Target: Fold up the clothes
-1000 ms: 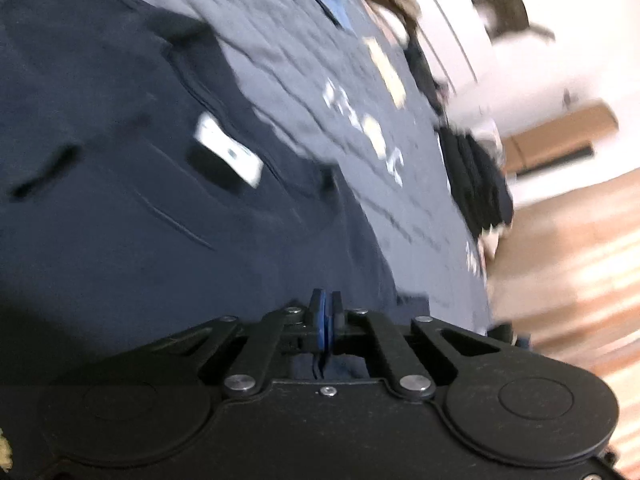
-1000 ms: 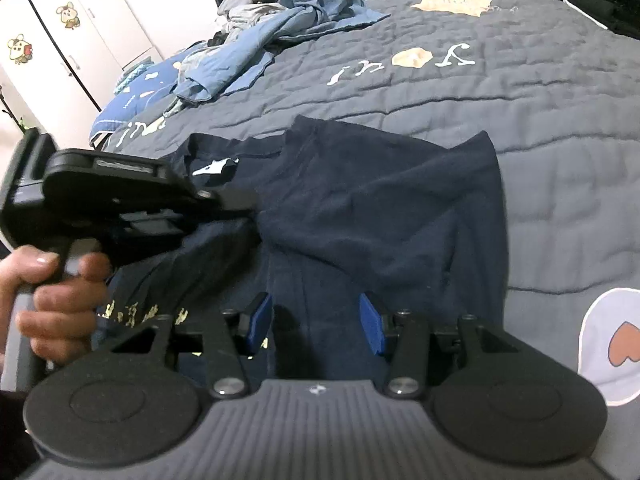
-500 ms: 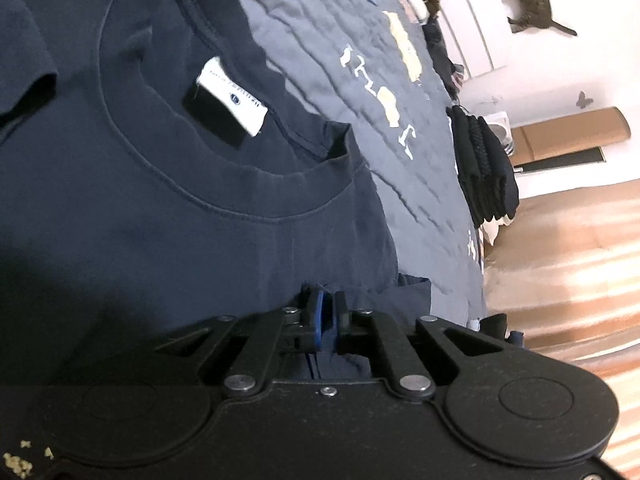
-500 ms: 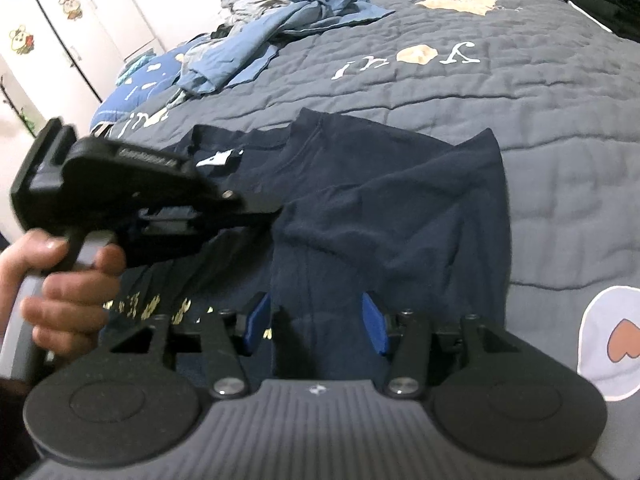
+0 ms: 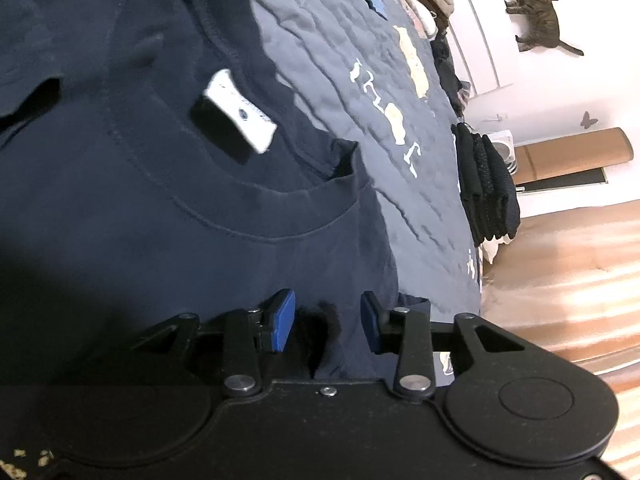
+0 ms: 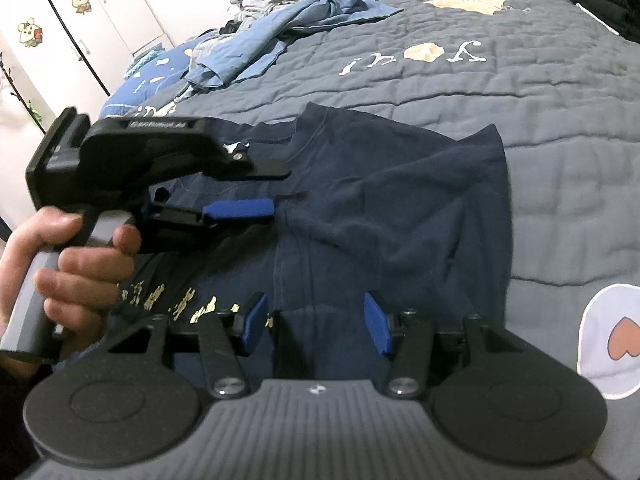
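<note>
Grey quilted bedspread [image 6: 540,128] carries a navy T-shirt [image 6: 400,208], lying partly folded near its front edge. Over the shirt, the right gripper [image 6: 316,322] hangs released, while the left gripper [image 5: 327,320] is opening, its pads clear of a raised pinch of cloth between them.

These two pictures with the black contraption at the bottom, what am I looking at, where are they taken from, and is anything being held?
No robot here: a person holds a hand tool in each hand, each with blue-padded tongs and a camera looking along them. One picture looks from the left tongs, the other from the right tongs, which also shows the left hand gripping its handle. A navy T-shirt, one side already folded over, lies on a grey quilt, with blue clothes heaped further back and a stack of black clothes at the edge. The left tongs are opening, cloth lying between the pads unpinched. The right tongs are open, gripping nothing.
</note>
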`<state>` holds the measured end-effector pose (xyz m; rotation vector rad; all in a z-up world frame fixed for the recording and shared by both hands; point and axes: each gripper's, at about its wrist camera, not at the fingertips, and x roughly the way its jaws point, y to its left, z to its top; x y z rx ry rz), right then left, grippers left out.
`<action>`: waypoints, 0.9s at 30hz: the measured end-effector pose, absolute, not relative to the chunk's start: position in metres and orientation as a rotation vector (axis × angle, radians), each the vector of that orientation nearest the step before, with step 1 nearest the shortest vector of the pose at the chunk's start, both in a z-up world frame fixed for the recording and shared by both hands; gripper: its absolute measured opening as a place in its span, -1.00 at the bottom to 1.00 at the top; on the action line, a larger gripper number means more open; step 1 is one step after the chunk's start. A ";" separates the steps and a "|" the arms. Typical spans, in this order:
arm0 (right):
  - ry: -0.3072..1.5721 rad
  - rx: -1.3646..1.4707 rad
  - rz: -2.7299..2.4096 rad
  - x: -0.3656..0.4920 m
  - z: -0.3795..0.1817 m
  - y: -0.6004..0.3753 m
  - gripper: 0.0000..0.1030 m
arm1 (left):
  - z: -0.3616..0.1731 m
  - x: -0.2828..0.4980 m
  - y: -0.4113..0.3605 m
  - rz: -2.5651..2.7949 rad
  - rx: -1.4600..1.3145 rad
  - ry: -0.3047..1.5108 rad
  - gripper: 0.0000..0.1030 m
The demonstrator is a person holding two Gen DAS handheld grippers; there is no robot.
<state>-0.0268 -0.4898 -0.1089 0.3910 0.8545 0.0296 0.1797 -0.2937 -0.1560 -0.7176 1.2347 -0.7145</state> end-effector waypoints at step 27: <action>0.855 0.444 0.042 -0.030 -0.108 -0.496 0.04 | -0.098 0.145 -0.273 -0.783 -0.193 1.004 -0.81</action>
